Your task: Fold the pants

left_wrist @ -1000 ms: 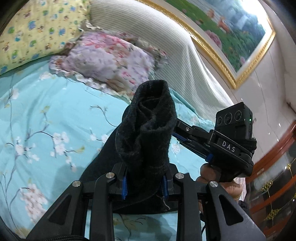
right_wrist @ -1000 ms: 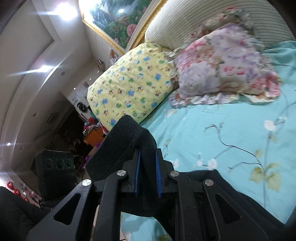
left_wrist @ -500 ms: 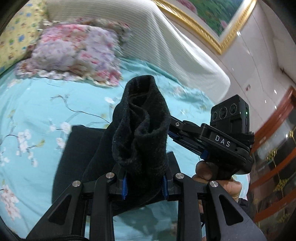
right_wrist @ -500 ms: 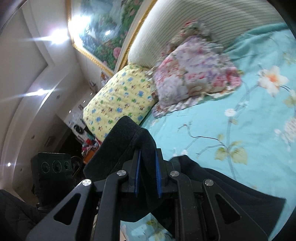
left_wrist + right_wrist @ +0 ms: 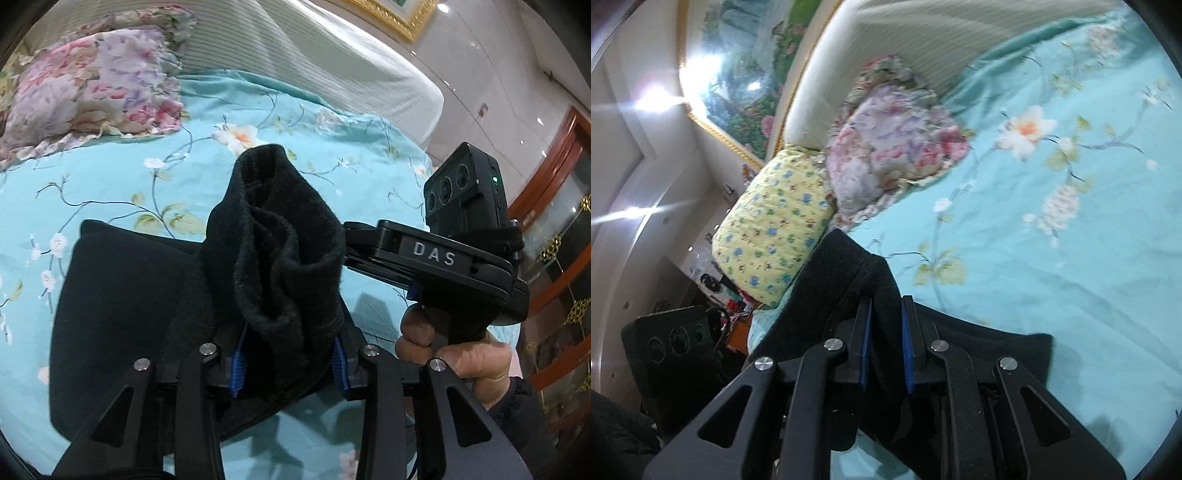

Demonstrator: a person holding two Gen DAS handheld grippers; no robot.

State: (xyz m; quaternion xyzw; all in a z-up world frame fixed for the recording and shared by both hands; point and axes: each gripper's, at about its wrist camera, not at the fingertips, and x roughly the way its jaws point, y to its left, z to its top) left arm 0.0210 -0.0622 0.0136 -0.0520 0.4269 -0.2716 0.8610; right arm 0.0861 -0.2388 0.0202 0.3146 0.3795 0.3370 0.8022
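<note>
The black pants (image 5: 122, 306) hang over the turquoise floral bed sheet (image 5: 122, 184), one end held up by both grippers. My left gripper (image 5: 288, 362) is shut on a bunched thick fold of the black fabric (image 5: 277, 240) that rises above its fingers. My right gripper (image 5: 886, 350) is shut on an edge of the same pants (image 5: 842, 269). The right gripper's body (image 5: 443, 258), marked DAS, shows in the left wrist view just right of the bunched fabric, held by a hand (image 5: 454, 350). The lower part of the pants drapes onto the sheet.
A pink floral pillow (image 5: 85, 85) and a yellow patterned pillow (image 5: 768, 221) lie by the striped headboard (image 5: 314, 62). A gold-framed painting (image 5: 738, 85) hangs above. A wooden cabinet (image 5: 554, 277) stands at the right beyond the bed's edge.
Both grippers, still gripping the pants, have swung toward the right of the bed; the pillows slid left in the left wrist view, and more of the draped pants lies on the sheet.
</note>
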